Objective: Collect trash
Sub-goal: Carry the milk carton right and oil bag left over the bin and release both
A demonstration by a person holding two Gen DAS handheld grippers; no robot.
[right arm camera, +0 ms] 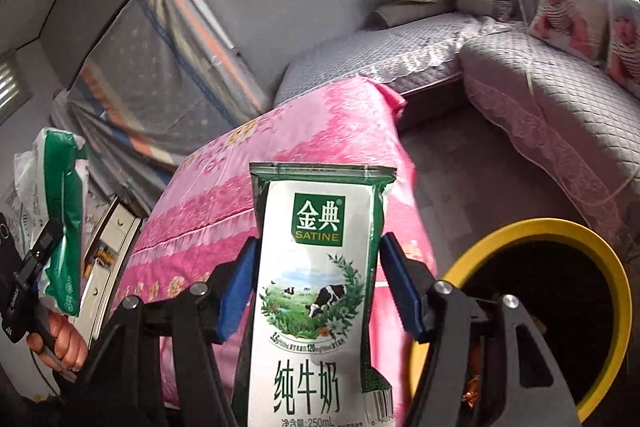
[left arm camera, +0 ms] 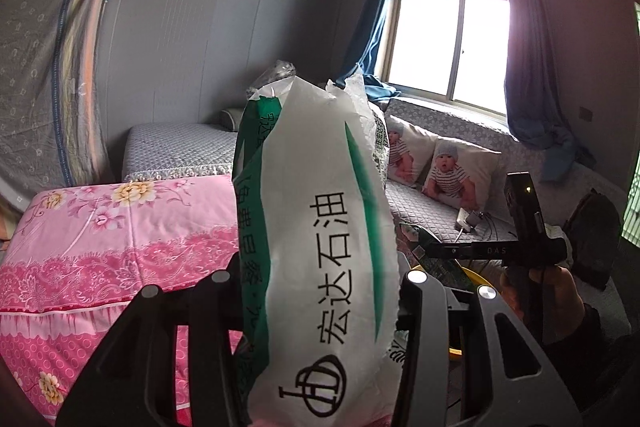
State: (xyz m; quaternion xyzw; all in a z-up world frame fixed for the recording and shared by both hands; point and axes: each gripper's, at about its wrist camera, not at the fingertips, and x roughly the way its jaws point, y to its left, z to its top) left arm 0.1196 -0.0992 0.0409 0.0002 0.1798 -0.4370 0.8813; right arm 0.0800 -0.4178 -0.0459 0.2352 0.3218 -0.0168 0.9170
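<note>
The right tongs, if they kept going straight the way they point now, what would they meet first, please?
Probably the pink floral cloth-covered table, which lies directly beyond the green-and-white milk carton held in the right tongs; depth is uncertain.

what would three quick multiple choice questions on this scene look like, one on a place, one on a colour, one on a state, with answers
1. Where is the bin in the right wrist view?
A. lower right of the milk carton
B. on the pink cloth
C. on the grey sofa

2. What colour is the bin's rim?
A. blue
B. yellow
C. red

3. What is the state of the left gripper?
A. open and empty
B. shut on a white and green plastic bag
C. shut on a pillow

Answers:
1 A: the bin's round opening sits low, to the right of the milk carton that the right gripper holds.
2 B: a bright yellow ring surrounds the dark inside.
3 B: the white and green plastic bag stands pinched between its fingers.
</note>
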